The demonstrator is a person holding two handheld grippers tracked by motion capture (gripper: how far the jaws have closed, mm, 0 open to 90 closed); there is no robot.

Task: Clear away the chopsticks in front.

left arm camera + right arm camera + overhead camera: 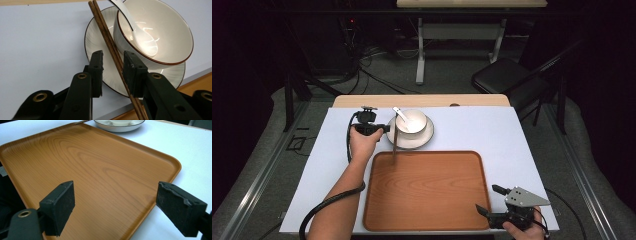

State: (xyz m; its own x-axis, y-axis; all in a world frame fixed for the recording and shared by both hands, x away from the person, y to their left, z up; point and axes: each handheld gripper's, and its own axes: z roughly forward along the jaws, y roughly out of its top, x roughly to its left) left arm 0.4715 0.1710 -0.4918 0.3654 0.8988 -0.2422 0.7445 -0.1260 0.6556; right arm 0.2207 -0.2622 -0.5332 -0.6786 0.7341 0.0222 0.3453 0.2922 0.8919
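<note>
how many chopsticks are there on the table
2. The chopsticks lie side by side, touching, across the left rim of the plate beside the bowl, their near ends reaching the tray. They pass between the left claw's jaws, which are not closed on them.

Tray point(427, 192) bare, bowl point(412, 121) crowds chopsticks point(110, 45)

Tray point(100, 170) seen as smooth wood-grain, matt; bowl point(160, 32) and plate point(100, 45) glazed glossy; chopsticks point(110, 47) dark wood.
</note>
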